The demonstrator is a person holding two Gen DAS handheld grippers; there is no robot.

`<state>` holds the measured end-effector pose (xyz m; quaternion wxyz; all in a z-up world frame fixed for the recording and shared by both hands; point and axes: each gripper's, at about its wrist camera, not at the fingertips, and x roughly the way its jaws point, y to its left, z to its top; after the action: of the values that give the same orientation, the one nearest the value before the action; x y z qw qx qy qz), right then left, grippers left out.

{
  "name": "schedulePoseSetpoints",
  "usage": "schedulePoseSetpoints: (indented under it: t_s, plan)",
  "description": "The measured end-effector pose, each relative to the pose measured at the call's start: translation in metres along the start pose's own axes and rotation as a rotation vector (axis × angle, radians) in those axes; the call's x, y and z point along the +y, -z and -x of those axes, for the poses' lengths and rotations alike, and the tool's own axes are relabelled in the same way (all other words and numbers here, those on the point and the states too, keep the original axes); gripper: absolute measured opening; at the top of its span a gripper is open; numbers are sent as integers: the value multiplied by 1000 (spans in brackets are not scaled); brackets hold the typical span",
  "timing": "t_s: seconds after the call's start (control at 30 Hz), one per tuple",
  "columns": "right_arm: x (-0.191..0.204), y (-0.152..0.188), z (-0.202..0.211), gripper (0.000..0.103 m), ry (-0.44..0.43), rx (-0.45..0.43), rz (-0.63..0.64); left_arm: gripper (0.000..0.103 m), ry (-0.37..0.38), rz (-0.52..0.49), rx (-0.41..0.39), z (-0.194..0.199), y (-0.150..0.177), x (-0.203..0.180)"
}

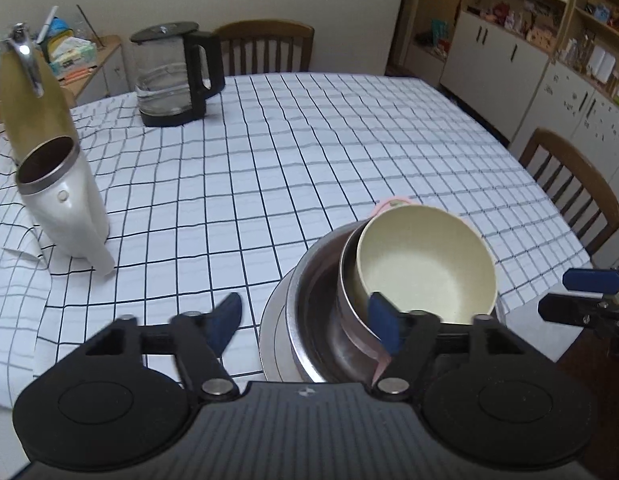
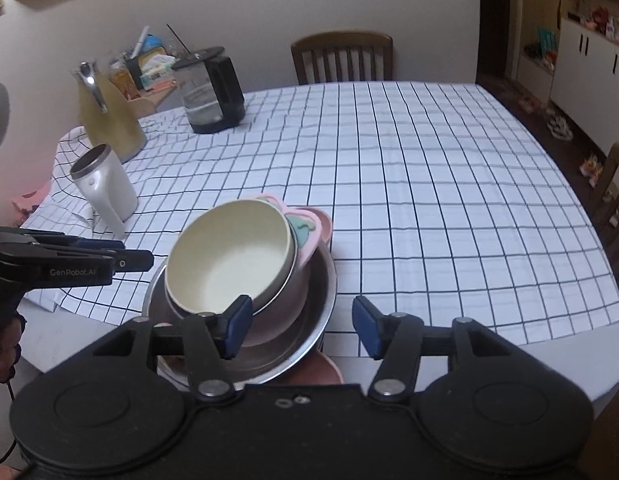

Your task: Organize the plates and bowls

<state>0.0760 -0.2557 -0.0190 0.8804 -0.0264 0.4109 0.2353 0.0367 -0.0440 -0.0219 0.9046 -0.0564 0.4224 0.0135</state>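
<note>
The cream bowl [image 2: 229,256] sits tilted in the steel bowls [image 2: 305,320] at the near tabletop [image 2: 429,200] edge. Both the left gripper [image 1: 305,322] and right gripper [image 2: 303,326] have fingers apart, holding nothing. The stack looks uneven, so levelling the cream bowl would be wise.

Round table [image 1: 309,152] covered by white cloth with dark grid lines [image 2: 429,184], rumpled toward the left edge. Glass kettle with black handle and base [image 1: 173,76] upright at the far left of the cloth. Tall yellow-green jug with metal handle [image 1: 33,92] beside it; white tumbler with metal rim [image 1: 65,204] nearer, tilted. Wooden chair [image 1: 265,46] behind the table, second chair [image 1: 573,184] at the right. White cabinets with open shelves [image 1: 521,40] along the right wall.
</note>
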Motion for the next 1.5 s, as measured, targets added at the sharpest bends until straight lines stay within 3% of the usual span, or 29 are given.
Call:
schedulePoseSetpoints:
  t_s: [0.3,0.47,0.63,1.3,1.43,1.5]
  plan:
    - [-1,11,39,82,-43,-101,53,79,-13,43,-75,43,16,-18]
    - [-2,17,57,96,-65,-148,62,103,-3,38,-131,64,28,-33]
    - [-7,22,72,103,-73,-210,38,103,3,56,-164,76,38,-43]
    - [-9,39,100,103,-63,-228,-39,103,-30,157,-189,106,56,-58]
    - [-7,39,100,103,-58,-238,-39,103,-91,124,-178,107,57,-63]
    - [-6,38,99,103,-61,-239,-36,103,-81,135,-176,108,57,-62]
